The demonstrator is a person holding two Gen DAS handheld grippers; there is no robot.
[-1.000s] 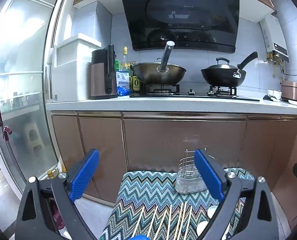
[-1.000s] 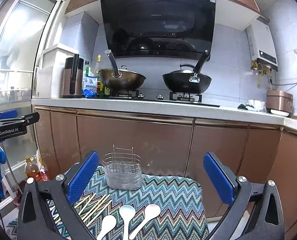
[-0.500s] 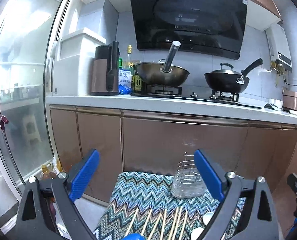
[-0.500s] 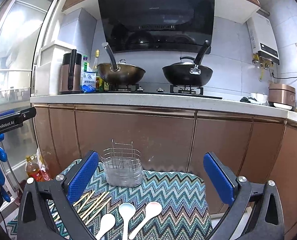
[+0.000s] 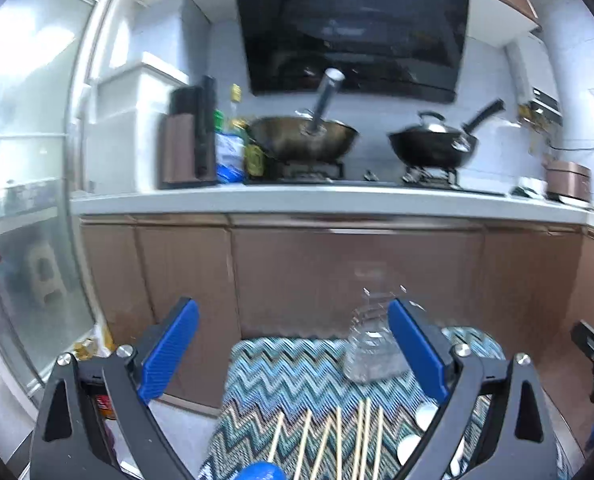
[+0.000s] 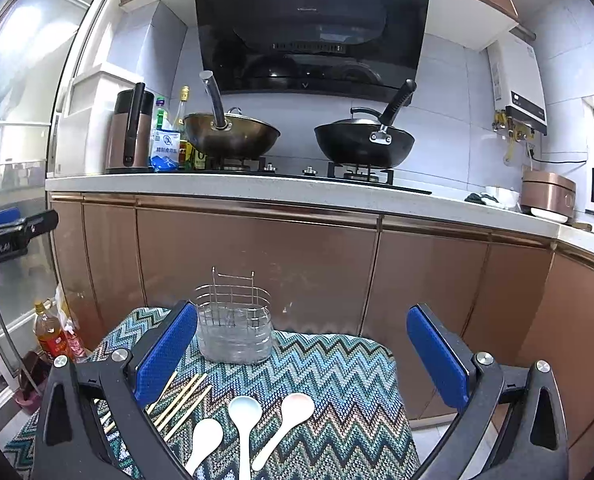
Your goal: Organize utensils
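Both grippers hang with their blue-padded jaws spread wide and nothing held between them. Seen from the right wrist camera, the right gripper (image 6: 301,352) fills the lower part of the frame above a small table covered in a zigzag cloth (image 6: 337,376). At the far edge of that cloth, just left of the frame's centre, stands a wire utensil holder (image 6: 234,326) with a clear inner cup, upright. Three white spoons (image 6: 244,420) lie side by side in the lower middle, bowls pointing toward the holder, and a loose row of chopsticks (image 6: 185,400) lies to their left, partly hidden behind the left finger. In the left wrist view, which is blurred, the left gripper (image 5: 293,354) frames the same cloth (image 5: 289,376); the chopsticks (image 5: 337,440) fan out at bottom centre, the holder (image 5: 371,350) sits just beside the right finger, and two spoon bowls (image 5: 427,414) peek out at lower right. Behind, a countertop (image 6: 297,192) carries two woks (image 6: 233,134) on a stove.
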